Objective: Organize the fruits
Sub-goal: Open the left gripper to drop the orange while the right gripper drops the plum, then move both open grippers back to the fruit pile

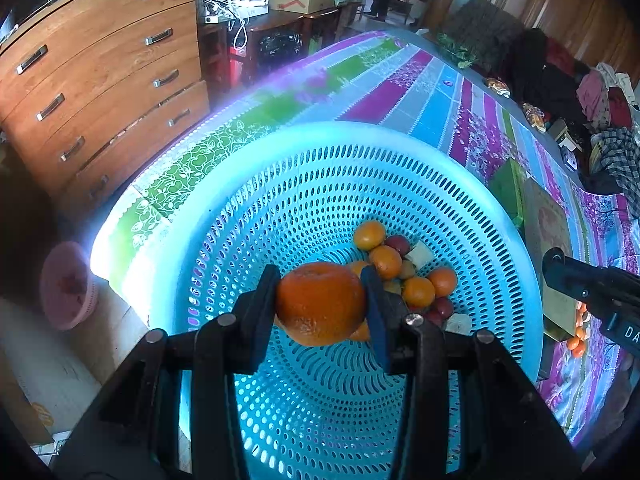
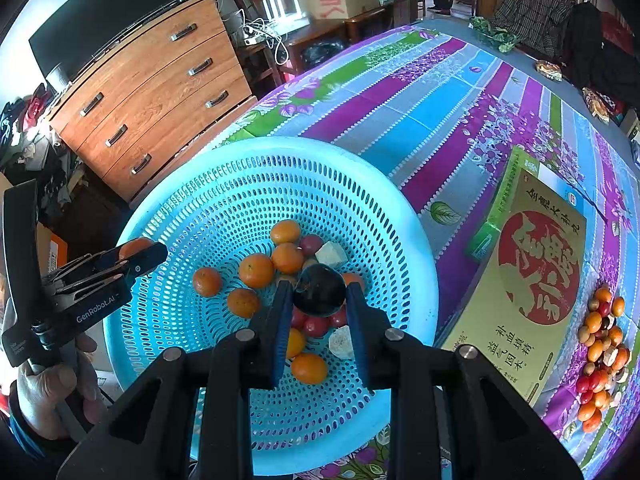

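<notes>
My left gripper (image 1: 322, 306) is shut on a large orange tangerine (image 1: 320, 302), held above the blue perforated basket (image 1: 280, 160). My right gripper (image 2: 318, 298) is shut on a dark, almost black round fruit (image 2: 319, 290) over the same blue basket (image 2: 400, 216). In the basket bottom lie several small oranges (image 2: 256, 270), red fruits (image 2: 316, 326) and pale chunks (image 2: 331, 254). The left gripper (image 2: 138, 258) with its tangerine shows at the left of the right wrist view, held by a hand (image 2: 48, 392). The right gripper's black body (image 1: 592, 288) shows at the right edge of the left wrist view.
The basket stands on a table with a striped floral cloth (image 2: 420, 100). A gold and green box (image 2: 532, 272) lies right of the basket, and a heap of small mixed fruits (image 2: 600, 352) beyond it. A wooden chest of drawers (image 1: 100, 92) stands left of the table.
</notes>
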Demonstrator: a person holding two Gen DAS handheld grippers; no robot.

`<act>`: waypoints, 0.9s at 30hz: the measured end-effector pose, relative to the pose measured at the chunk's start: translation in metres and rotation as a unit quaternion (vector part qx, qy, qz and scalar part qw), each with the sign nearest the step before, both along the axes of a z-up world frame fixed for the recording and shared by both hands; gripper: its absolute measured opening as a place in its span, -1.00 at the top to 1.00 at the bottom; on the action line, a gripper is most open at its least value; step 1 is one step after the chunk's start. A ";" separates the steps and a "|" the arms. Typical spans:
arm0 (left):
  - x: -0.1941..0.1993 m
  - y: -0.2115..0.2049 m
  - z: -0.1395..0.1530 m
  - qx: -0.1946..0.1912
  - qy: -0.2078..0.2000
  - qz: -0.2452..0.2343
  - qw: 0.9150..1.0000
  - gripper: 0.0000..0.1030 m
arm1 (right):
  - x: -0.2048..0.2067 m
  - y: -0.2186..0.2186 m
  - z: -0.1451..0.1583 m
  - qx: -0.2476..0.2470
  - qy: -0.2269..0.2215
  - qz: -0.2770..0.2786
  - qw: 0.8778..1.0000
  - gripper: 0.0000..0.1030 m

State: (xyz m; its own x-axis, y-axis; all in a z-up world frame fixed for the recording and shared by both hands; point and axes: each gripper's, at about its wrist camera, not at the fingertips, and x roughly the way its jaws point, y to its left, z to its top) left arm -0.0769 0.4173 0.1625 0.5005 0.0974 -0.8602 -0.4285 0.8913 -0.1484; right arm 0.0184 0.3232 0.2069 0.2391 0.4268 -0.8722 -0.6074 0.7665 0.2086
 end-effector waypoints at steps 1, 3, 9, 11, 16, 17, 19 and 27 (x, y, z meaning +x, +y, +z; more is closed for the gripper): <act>0.001 0.000 -0.001 0.001 0.003 0.001 1.000 0.18 | 0.000 0.000 -0.001 -0.001 0.001 0.000 1.000 0.40; 0.003 0.000 -0.004 -0.001 0.010 0.000 1.000 0.08 | 0.001 0.000 -0.003 -0.001 0.005 -0.002 1.000 0.38; 0.001 -0.001 -0.006 0.007 0.013 0.004 1.000 -0.39 | 0.001 -0.002 -0.006 0.001 0.008 -0.007 1.000 0.13; 0.001 -0.001 -0.007 0.007 0.014 0.007 1.000 -0.43 | 0.001 -0.003 -0.004 0.004 0.003 -0.010 1.000 0.13; -0.004 -0.003 -0.007 0.010 0.007 0.012 1.000 -0.50 | -0.010 -0.016 0.011 0.032 -0.039 -0.016 0.999 0.03; -0.004 -0.005 -0.006 0.012 0.006 0.013 1.000 -0.54 | -0.014 -0.020 0.015 0.040 -0.050 -0.017 0.998 -0.05; -0.007 -0.010 -0.002 0.017 -0.002 0.011 1.000 -0.62 | -0.027 -0.033 0.022 0.059 -0.078 -0.023 0.995 -0.22; -0.020 -0.045 0.031 0.102 -0.073 0.006 0.992 -1.00 | -0.089 -0.099 0.005 0.059 -0.132 -0.041 0.989 -0.22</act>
State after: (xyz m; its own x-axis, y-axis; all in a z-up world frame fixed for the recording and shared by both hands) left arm -0.0965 0.3723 0.1936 0.6168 0.2685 -0.7399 -0.4265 0.9041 -0.0275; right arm -0.0707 0.2245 0.2118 0.4892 0.4909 -0.7209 -0.5890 0.7955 0.1421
